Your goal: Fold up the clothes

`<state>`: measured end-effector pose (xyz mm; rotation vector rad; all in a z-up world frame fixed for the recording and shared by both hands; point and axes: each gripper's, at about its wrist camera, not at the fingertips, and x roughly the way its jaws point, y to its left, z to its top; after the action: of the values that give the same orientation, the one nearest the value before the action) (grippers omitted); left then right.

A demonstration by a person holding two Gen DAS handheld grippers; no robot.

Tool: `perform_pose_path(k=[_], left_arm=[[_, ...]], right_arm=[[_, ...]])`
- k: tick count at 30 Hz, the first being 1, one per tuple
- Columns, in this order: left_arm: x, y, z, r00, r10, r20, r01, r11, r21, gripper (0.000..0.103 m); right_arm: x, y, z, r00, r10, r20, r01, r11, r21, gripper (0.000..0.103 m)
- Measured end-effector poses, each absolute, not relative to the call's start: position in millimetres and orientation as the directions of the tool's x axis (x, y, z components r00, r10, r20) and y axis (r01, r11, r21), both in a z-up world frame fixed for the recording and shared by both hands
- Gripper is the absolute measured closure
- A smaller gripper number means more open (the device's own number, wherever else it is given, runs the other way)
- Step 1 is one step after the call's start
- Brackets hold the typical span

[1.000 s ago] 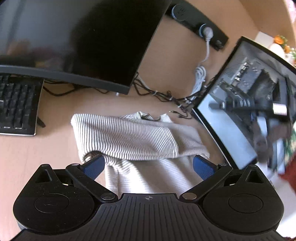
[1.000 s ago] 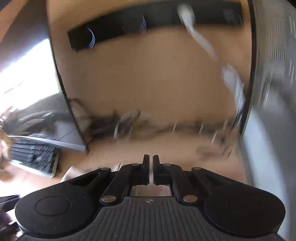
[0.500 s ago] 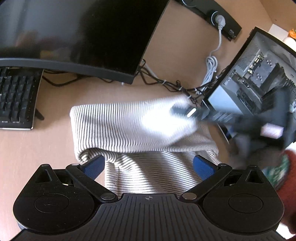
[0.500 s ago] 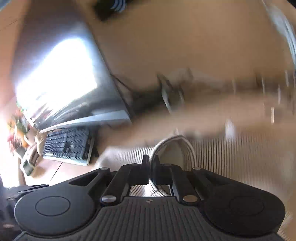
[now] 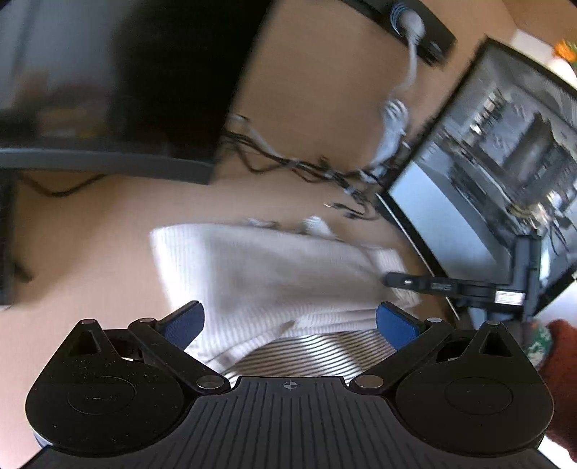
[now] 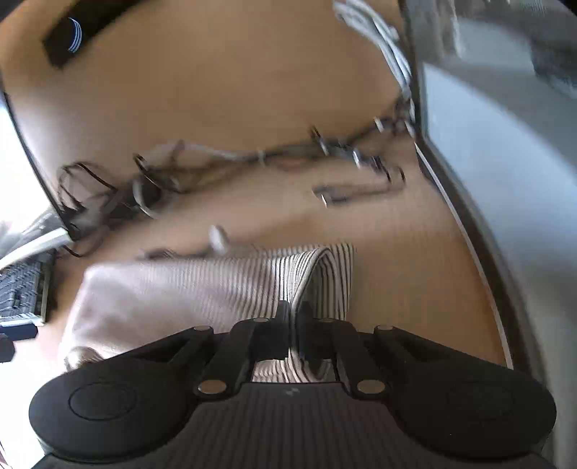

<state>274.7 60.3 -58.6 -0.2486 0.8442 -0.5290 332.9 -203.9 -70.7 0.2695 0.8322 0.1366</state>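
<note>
Here's the cream-and-dark striped knit garment [image 5: 274, 274], lying folded over on the light wooden table [image 5: 90, 234], a doubled layer on top and a striped layer showing beneath it at the near edge. The left gripper [image 5: 290, 321] hangs above that near edge with its blue-padded fingers [image 5: 184, 323] spread wide apart, nothing between them, the cloth lying below the gap. Over on the garment's right side, the right gripper [image 6: 292, 317] has its black fingers pressed together on a fold of the striped fabric [image 6: 317, 274], which rises in a loop just ahead of the tips. From the left wrist view that same gripper [image 5: 396, 279] shows as a dark bar reaching onto the cloth's right edge.

Behind the garment, a tangle of dark cables [image 5: 288, 166] runs along the table's back. A large dark monitor [image 5: 108, 83] stands at the left, a second screen [image 5: 487, 173] leans in at the right, and a black power strip [image 5: 414, 21] carries a white plug. A black keyboard [image 6: 21, 285] sits at the far left of the right wrist view. Both views are motion-blurred.
</note>
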Motion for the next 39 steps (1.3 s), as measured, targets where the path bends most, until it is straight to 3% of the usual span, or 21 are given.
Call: perform_pose_path(k=[2,5,7,11,13,17,19,29,32,35,36,37,39], left_arm=[[289,46,-69,0.514,-0.529,-0.675,0.350,0.848,-0.398,0.000],[304,35,-84,0.483,-0.499,-0.720,0.347,0.864,-0.365,0.000],[308,33,-88,0.469,-0.498,-0.729,0.356,0.862,-0.360,0.000],[310,32,-91,0.456,-0.503,-0.734,0.368,0.858,-0.359,0.000],[311,31,-93,0.454,-0.503,-0.735,0.376,0.856,-0.354,0.000],[308,30,-95,0.452,-0.508,-0.734,0.407,0.849,-0.337,0.000],[307,33,-96,0.452,-0.516,-0.727,0.416,0.843,-0.340,0.000],[308,30,-89,0.453,-0.505,-0.735,0.378,0.855,-0.354,0.000],[304,33,-70,0.450,-0.567,-0.690,0.405,0.818,-0.409,0.000],[312,28,-67,0.444,-0.588,-0.676,0.421,0.803,-0.422,0.000],[317,26,-72,0.439,-0.578,-0.688,0.408,0.810,-0.421,0.000],[322,26,-81,0.426,-0.563,-0.708,0.377,0.822,-0.427,0.000],[329,27,-94,0.413,-0.552,-0.724,0.337,0.832,-0.441,0.000]], right_arm=[[334,-205,-69,0.670,0.217,-0.710,-0.003,0.957,0.290,0.098],[328,-203,-58,0.681,0.194,-0.706,-0.020,0.969,0.246,0.089],[320,-199,-49,0.712,0.177,-0.680,-0.038,0.976,0.214,0.053],[309,-186,-28,0.764,0.259,-0.591,-0.115,0.956,0.271,0.032],[314,-179,-36,0.740,0.313,-0.595,-0.125,0.934,0.336,0.014],[322,-175,-68,0.708,0.293,-0.643,-0.041,0.926,0.376,0.010],[321,-175,-74,0.712,0.297,-0.636,-0.032,0.919,0.393,0.000],[330,-166,-63,0.656,0.282,-0.700,-0.035,0.938,0.345,0.000],[322,-168,-44,0.738,0.197,-0.645,-0.039,0.967,0.251,0.000],[334,-173,-52,0.730,0.138,-0.669,-0.009,0.981,0.192,0.024],[339,-174,-56,0.722,0.122,-0.682,0.001,0.984,0.177,0.044],[343,-175,-60,0.713,0.106,-0.694,0.010,0.987,0.161,0.057],[353,-178,-69,0.694,0.073,-0.717,0.029,0.991,0.129,0.057]])
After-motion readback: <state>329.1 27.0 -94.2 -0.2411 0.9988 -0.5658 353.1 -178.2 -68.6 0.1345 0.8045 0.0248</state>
